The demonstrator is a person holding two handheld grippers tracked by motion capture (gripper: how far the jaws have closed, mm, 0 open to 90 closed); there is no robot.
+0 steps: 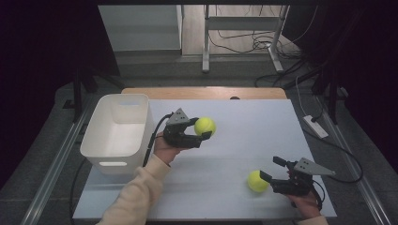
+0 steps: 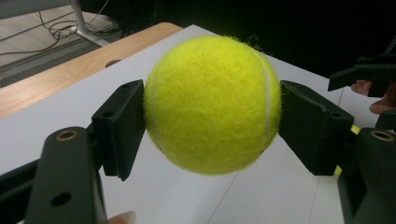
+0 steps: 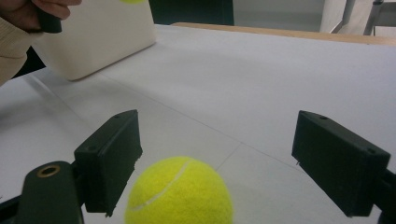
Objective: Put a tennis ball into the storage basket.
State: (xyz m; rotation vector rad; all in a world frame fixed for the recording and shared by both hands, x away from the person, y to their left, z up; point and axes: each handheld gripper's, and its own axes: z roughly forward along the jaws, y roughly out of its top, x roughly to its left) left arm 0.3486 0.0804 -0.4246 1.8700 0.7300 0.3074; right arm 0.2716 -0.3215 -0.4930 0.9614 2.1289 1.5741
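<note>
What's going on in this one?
A person works at a white table with a gripper in each hand. The left gripper is shut on a tennis ball, held above the table to the right of a white bin. The right gripper is open, its jaws either side of a second tennis ball that lies on the table near the front edge, not yet gripped.
</note>
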